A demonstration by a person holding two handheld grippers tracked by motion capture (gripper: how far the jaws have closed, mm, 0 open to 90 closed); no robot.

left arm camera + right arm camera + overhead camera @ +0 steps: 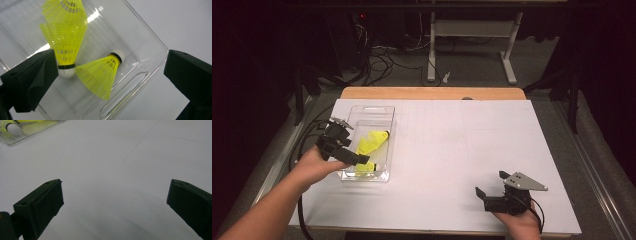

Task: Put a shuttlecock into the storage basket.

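Left gripper view: jaws wide open, empty, above two shuttlecocks (pixel 75 52) in tray (pixel 140 60)

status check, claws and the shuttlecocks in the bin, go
Left claw open over clear bin, holding nothing. Two yellow shuttlecocks lying in bin. Right claw open above white table, apart. Nothing in the way.

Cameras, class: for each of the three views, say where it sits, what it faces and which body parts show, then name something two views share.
High view: above the table, facing forward and down; both forearms, left gripper, right gripper.
Left gripper view: between open jaws, facing two yellow shuttlecocks in the clear tray.
Right gripper view: between open jaws, facing bare table.
Shared: tray, shuttlecocks.
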